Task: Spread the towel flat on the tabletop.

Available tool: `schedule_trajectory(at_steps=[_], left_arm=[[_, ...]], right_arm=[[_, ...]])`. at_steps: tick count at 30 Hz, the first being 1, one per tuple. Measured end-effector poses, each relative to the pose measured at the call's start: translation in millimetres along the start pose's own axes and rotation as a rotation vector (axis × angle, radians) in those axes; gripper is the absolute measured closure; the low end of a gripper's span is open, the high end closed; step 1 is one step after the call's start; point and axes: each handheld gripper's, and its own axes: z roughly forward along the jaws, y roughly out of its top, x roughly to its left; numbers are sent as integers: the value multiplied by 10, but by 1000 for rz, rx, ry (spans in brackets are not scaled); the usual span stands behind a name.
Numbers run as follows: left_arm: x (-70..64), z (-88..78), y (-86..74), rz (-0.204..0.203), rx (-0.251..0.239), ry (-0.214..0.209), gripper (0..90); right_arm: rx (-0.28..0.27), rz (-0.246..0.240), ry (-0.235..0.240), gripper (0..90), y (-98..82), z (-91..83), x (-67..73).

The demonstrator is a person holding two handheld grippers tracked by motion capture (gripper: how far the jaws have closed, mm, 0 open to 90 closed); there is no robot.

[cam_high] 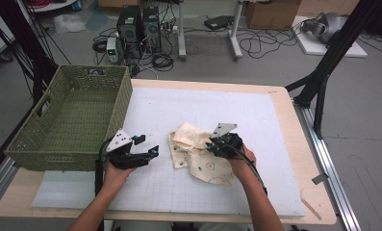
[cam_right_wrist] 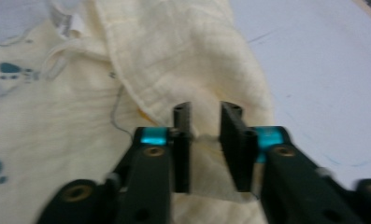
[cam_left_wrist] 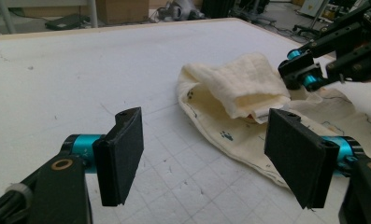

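A cream cloth (cam_high: 198,156) with small blue prints lies crumpled on the white mat, one corner folded over on itself. My right gripper (cam_high: 211,146) sits at the cloth's upper middle, by the fold. In the right gripper view its jaws (cam_right_wrist: 205,140) stand close together with a pinch of the cloth (cam_right_wrist: 174,60) between them. My left gripper (cam_high: 147,145) rests on the mat just left of the cloth. Its jaws (cam_left_wrist: 209,154) are wide open with nothing between them. In that view, the cloth (cam_left_wrist: 239,88) lies ahead, with the right gripper (cam_left_wrist: 304,70) at its far side.
A green woven basket (cam_high: 58,139) stands at the table's left edge, close behind the left hand. The white gridded mat (cam_high: 203,101) covers most of the wooden table. Cables, computer towers and stand legs lie on the floor beyond the table.
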Motion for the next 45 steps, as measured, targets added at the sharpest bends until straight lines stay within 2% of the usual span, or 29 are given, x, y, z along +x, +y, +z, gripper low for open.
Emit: schedule_trajectory(at_steps=[2,5,8,9,11,13,16,18,21,22,23,25,27,29,32,34,37,39,41,42,45], left_arm=[[0,1,0,0,0,-1,287],[1,0,0,-1,-2,0,288],[1,0,0,-2,-2,-1,288],[2,-2,1,-2,-2,-2,289],[3,-5,3,-4,-6,-1,289],[6,-2,0,-6,-7,-1,290],[2,-1,1,-2,-4,-2,290],[-1,0,2,-1,-7,-3,290],[-5,-4,3,-4,-8,-3,290],[-3,-8,5,-3,-6,-4,290],[-4,-9,5,-5,-10,-4,290],[-4,-13,6,-6,-11,-5,290],[-2,-13,6,-4,-10,-5,290],[-1,-8,2,-7,-10,-5,290],[-3,0,0,-5,-8,-7,291],[-8,4,0,-2,-4,-9,293],[-16,9,-2,0,-4,-11,296],[-13,6,-2,-1,-3,-11,297],[-2,5,-5,0,-2,-12,298],[4,5,-7,1,2,-10,298],[5,11,-13,-2,8,-13,299]], right_arm=[[-3,24,-18,890,-1,-7,-54],[-29,73,-47,895,-19,-35,-135],[-46,127,-96,894,-61,-70,-243],[-60,150,-91,825,-79,-81,-276],[-120,196,-28,642,-102,-99,-320],[-156,200,24,559,-99,-123,-307],[-176,178,97,497,-84,-133,-258],[-163,134,154,465,-56,-105,-183],[-120,63,196,465,-1,-17,-60],[-89,33,177,481,15,16,-22],[-54,8,144,572,25,50,7],[-7,-19,114,801,35,95,12],[-5,-16,46,851,43,92,-36],[-47,65,2,855,29,56,-147],[-56,170,-124,850,-5,-19,-365],[-36,238,-231,849,-32,-51,-504],[46,331,-330,829,-123,-16,-666],[89,398,-387,743,-203,20,-728],[75,446,-389,684,-245,20,-750],[67,452,-388,656,-249,12,-750],[30,426,-378,585,-228,-55,-733]])
